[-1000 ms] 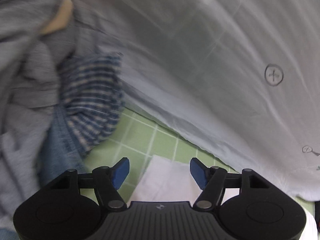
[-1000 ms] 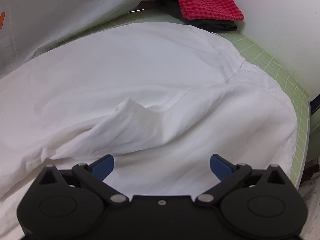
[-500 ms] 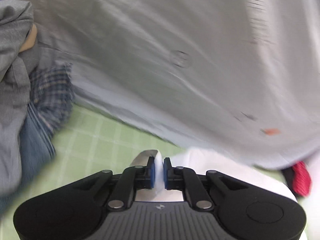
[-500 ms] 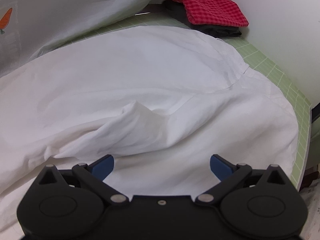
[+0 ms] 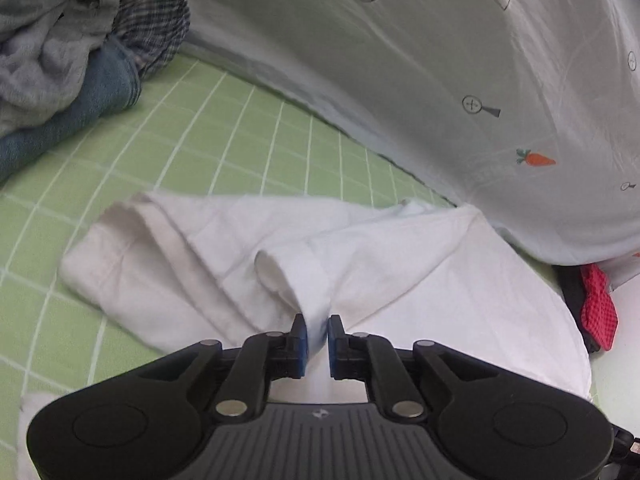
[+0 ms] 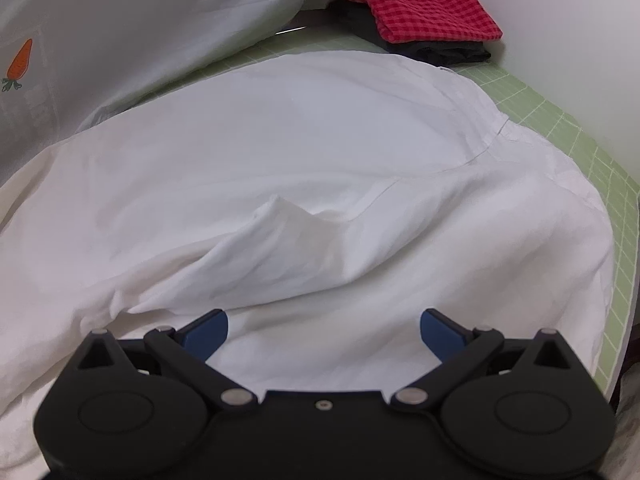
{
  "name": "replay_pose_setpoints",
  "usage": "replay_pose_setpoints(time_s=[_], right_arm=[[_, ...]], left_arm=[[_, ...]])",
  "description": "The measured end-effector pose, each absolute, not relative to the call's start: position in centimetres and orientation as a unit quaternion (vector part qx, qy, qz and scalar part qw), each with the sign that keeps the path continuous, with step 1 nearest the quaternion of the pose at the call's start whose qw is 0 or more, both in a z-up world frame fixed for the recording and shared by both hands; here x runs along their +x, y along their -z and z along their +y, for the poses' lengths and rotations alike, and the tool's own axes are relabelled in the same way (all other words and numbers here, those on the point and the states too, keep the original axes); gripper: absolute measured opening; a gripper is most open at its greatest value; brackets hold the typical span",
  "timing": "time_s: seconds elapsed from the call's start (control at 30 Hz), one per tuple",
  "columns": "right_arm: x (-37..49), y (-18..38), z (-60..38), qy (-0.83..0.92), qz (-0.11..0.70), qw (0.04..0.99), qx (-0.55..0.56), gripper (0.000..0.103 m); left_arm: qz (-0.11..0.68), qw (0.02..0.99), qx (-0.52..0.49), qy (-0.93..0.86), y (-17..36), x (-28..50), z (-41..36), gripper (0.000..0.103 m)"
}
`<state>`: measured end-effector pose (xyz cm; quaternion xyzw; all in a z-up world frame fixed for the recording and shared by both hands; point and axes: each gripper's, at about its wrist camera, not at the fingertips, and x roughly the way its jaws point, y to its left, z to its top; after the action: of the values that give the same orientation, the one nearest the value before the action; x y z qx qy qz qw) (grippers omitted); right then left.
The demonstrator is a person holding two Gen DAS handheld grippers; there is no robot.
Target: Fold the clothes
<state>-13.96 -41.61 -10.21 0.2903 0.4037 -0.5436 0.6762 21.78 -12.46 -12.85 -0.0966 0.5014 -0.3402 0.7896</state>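
A white shirt (image 5: 460, 280) lies spread on the green grid mat (image 5: 240, 128). My left gripper (image 5: 317, 334) is shut on a pinched fold of the white shirt, with the sleeve (image 5: 160, 252) trailing to the left in folds. In the right wrist view the white shirt (image 6: 320, 140) fills the middle, with a raised crease (image 6: 280, 232) ahead. My right gripper (image 6: 324, 330) is open and empty just above the cloth.
A pale sheet with carrot prints (image 5: 480, 80) hangs along the back. A heap of grey, plaid and denim clothes (image 5: 80, 52) lies at the far left. A folded red checked cloth on dark garments (image 6: 420, 20) sits at the far right corner by the wall.
My left gripper closed on the white shirt, then swung and pulled it, so the sleeve now lies stretched out ahead. My right gripper stayed open and barely moved.
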Motion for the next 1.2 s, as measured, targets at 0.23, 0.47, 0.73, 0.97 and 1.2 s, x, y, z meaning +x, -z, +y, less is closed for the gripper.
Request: replay_pose_setpoints(time_s=[0.23,0.47,0.73,0.97,1.2], right_arm=[[-14.4,10.4,-41.6,0.548,0.395,0.67,0.308,0.103],[-14.5,10.5,-41.7,0.552,0.398,0.666,0.307,0.103],[-13.7,10.7,-41.8,0.547,0.408,0.667,0.299,0.103],[-14.0,10.7,-42.1,0.554,0.404,0.662,0.303,0.103],[-13.9,10.5,-41.9,0.553,0.405,0.665,0.296,0.103]], left_arm=[[0.514,0.771,-0.087,0.366,12.6,24.1,-13.9,0.038],[0.536,0.761,-0.167,0.324,14.1,25.3,-12.6,0.037],[0.484,0.793,-0.148,0.34,10.9,26.0,-13.2,0.007],[0.305,0.901,-0.053,0.303,2.6,31.8,-16.9,0.01],[0.355,0.91,-0.028,0.213,3.8,34.9,-16.6,0.038]])
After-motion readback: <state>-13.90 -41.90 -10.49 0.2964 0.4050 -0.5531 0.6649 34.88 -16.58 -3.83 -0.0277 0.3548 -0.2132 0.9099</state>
